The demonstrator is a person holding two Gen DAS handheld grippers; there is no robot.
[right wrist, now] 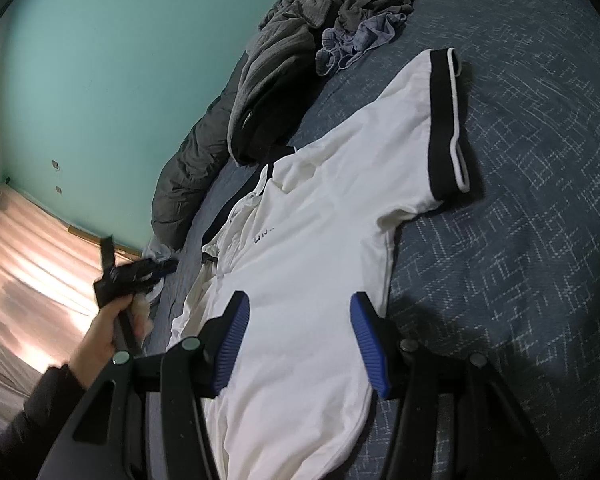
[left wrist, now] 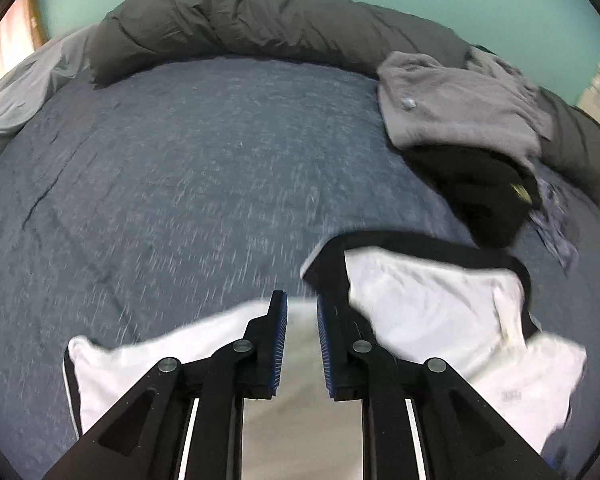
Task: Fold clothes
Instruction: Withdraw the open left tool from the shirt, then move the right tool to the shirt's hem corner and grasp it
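One white short-sleeved T-shirt with black-banded cuffs lies on one blue-grey mottled bedsheet. One rolled dark grey duvet; two handheld black grippers with blue pads, left gripper and right gripper.

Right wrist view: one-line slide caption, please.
Open right gripper hovers over a white T-shirt with black-trimmed sleeves, spread on a blue bedspread.

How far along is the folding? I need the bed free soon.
Early. Nothing looks folded yet. In hand: the white T-shirt lies spread on the blue bedcover, one black-cuffed sleeve still out; the right hand-held gripper hovers open above it, and the left hand-held gripper is nearly closed over its edge. Left: the crumpled pile of clothes behind.
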